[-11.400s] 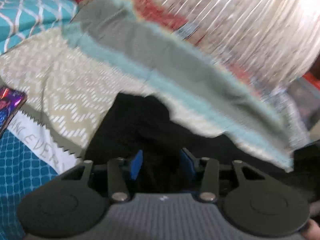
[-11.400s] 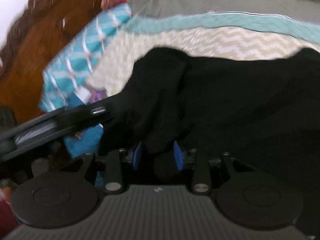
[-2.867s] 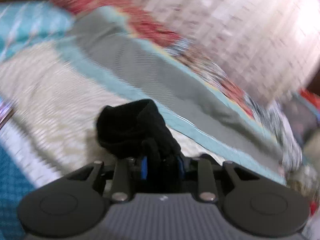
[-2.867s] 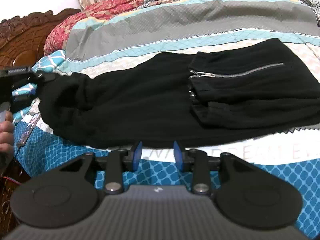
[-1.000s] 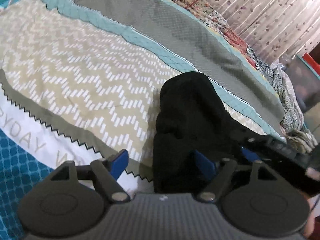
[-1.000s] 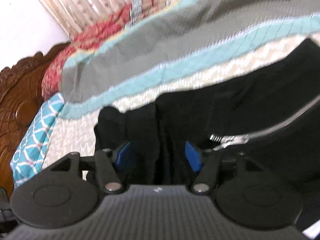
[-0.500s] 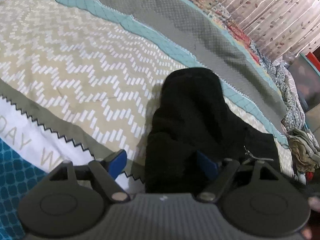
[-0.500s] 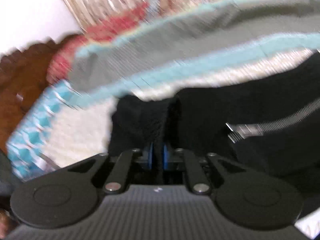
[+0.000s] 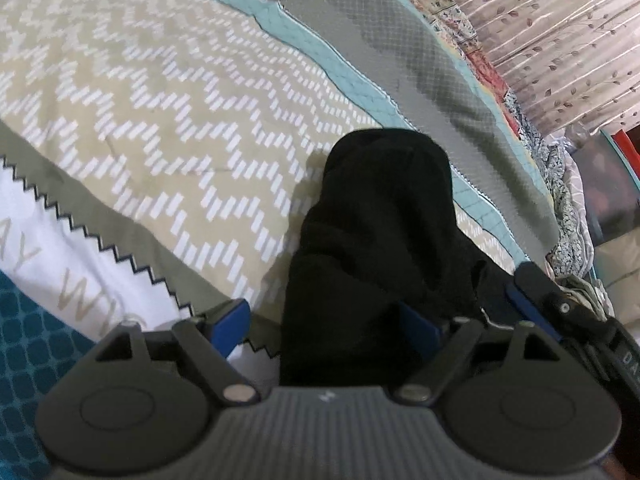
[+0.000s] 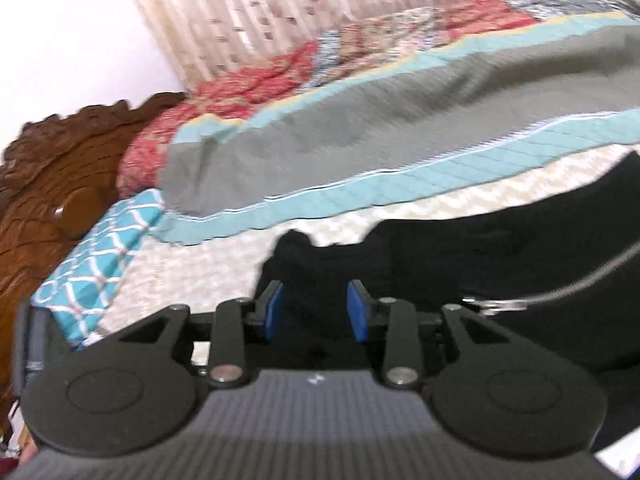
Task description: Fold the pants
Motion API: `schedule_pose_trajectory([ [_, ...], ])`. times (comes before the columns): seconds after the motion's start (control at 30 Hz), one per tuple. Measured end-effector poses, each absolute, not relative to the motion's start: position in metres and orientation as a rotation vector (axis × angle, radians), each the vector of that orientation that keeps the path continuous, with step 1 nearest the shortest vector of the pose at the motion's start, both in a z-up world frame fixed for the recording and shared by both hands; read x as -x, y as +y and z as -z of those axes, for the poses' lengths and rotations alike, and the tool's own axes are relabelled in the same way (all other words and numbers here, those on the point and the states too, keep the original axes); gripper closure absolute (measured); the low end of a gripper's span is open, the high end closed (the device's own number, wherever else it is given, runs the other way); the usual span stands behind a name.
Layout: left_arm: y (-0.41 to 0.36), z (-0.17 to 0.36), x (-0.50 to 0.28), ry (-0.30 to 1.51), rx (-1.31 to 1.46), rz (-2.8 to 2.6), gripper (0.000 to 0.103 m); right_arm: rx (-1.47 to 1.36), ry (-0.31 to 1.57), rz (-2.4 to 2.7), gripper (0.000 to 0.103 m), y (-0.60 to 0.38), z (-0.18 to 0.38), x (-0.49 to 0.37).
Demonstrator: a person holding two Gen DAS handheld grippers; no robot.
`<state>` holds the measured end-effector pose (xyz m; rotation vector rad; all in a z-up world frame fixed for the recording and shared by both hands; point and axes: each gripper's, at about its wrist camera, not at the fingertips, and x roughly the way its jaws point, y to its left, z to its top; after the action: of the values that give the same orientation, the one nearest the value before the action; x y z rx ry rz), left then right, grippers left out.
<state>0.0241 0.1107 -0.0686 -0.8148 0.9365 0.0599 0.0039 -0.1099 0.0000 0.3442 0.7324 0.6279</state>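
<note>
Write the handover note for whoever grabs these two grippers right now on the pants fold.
Left gripper: jaws wide and just been opening; the folded end of the black pants lies between them, pads not pressing.
Right gripper: jaws partly apart, just reopened after a pinch; black cloth between the pads, not gripped.
Pants: on the patterned bedspread, bunched into a narrow fold in the left view, zipper showing at the right of the right view.
Done: the pants are already doubled over.
Left: probably smooth the bunched end and make the last fold; the whole garment is not in view.
</note>
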Motion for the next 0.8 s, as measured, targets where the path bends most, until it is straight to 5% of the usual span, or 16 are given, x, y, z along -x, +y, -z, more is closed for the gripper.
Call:
schedule_pose_trajectory([
  [0.1,0.104,0.071,-0.024,0.935,0.8,-0.05,0.027,-0.29,0.878,-0.568,0.071,-0.102,0.031,-0.014],
  [0.13,0.101,0.073,-0.025,0.944,0.792,-0.032,0.045,-0.284,0.94,-0.546,0.075,-0.103,0.051,-0.019],
  [0.17,0.098,0.075,-0.027,0.957,0.801,-0.006,0.05,-0.302,0.905,-0.547,0.081,-0.107,0.056,-0.018],
  [0.33,0.104,0.069,-0.029,0.932,0.83,0.029,0.043,-0.209,0.86,-0.562,0.071,-0.105,0.023,-0.008],
  [0.4,0.117,0.067,-0.03,0.91,0.856,0.029,0.036,-0.177,0.77,-0.595,0.052,-0.102,0.007,0.007],
  [0.5,0.136,0.062,-0.033,0.875,0.867,-0.02,0.027,-0.041,0.653,-0.688,0.037,-0.091,-0.008,0.036],
  [0.8,0.146,0.055,-0.086,0.935,0.751,0.081,0.028,0.372,0.587,-0.914,0.022,-0.027,0.004,0.085],
])
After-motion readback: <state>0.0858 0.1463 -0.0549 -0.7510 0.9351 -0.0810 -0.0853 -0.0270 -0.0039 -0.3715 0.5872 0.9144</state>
